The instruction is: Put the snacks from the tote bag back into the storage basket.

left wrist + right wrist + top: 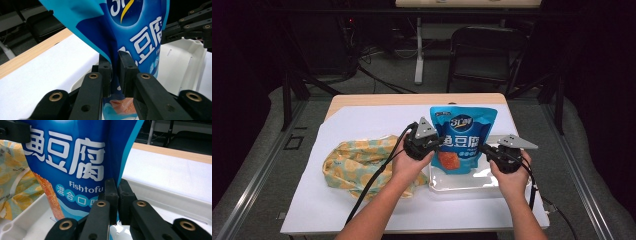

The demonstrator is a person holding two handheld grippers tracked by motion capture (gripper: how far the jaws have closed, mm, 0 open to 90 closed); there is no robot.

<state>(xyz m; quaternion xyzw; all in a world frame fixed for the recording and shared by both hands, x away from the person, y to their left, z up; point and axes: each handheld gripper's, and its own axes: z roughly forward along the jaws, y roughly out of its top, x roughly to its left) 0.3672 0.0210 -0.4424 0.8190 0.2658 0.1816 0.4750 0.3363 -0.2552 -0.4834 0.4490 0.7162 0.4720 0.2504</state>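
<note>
Snack bag (462, 137), base behind tray (462, 184) rim

The glossy blue plastic fish-tofu snack pouch (462, 137), printed with white characters and an orange food picture, stands upright with its bottom inside the shallow white plastic tray (462, 185) on the worktop, side edges pinched.

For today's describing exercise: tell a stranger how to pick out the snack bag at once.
Start at the table under its white sheet. Near the right end lies a shallow white tray. Standing over it is the blue bag, pinched at its side edges by the left gripper and right gripper. Unlike the yellow patterned cloth beside it, it is glossy, with white lettering reading Fishtofu.
</note>
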